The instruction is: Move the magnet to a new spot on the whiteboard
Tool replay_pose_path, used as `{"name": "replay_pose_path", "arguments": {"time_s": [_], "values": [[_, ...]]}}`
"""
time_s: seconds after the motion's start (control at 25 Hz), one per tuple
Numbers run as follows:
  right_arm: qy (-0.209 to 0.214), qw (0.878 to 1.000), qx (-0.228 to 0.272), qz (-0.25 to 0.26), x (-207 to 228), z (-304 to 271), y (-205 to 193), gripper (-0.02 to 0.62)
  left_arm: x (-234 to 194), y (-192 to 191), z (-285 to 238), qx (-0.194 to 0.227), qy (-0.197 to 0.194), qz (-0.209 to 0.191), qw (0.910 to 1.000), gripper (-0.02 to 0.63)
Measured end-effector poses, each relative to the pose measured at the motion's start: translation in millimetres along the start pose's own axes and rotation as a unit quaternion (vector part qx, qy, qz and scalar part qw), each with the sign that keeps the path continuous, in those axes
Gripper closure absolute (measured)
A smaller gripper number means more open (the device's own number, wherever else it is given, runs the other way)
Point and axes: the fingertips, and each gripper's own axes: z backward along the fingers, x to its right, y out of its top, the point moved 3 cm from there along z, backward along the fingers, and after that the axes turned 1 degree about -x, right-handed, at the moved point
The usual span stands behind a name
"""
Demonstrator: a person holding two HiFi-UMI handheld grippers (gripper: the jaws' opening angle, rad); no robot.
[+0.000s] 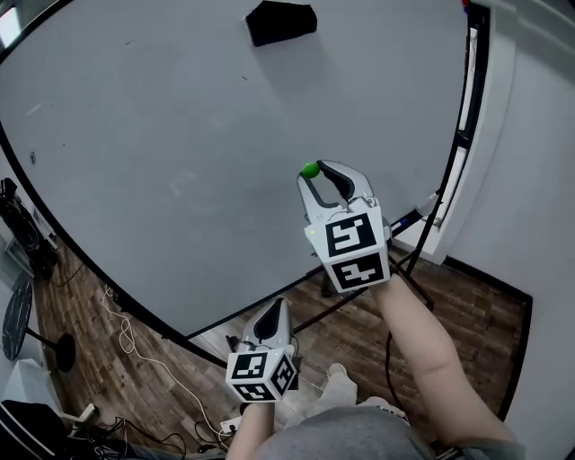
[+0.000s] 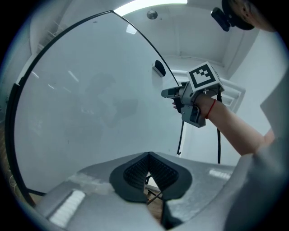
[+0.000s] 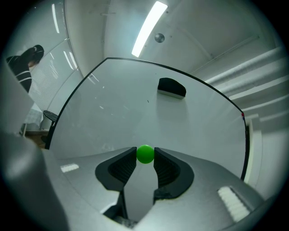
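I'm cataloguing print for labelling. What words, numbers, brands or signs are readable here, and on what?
None readable.
The left gripper and right gripper carry only black-and-white square marker patterns, no letters.
The whiteboard, eraser and green magnet show no print.

Nothing readable is showing: no words, brands, labels or numbers are appearing in any view. The only printed marks are black-and-white square patterns, carrying no letters or digits. In the head view they are sitting on the marker cube [image 1: 352, 250] of the right gripper [image 1: 323, 178], at about 4 o'clock, and on the cube [image 1: 260, 375] of the left gripper [image 1: 275, 310], at 6 o'clock. The whiteboard [image 1: 180, 135] is showing only faint smudges
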Motion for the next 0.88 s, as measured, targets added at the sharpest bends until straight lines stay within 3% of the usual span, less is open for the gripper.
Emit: {"name": "replay_pose_path", "arguments": {"time_s": [0.88], "values": [[-0.034,0.999,-0.012,-0.003,88.2,-67.4,-35.4,0.474,7.7,11.8,-115.6,-0.018,-0.046,-0.004,0.9988,0.601]]}}
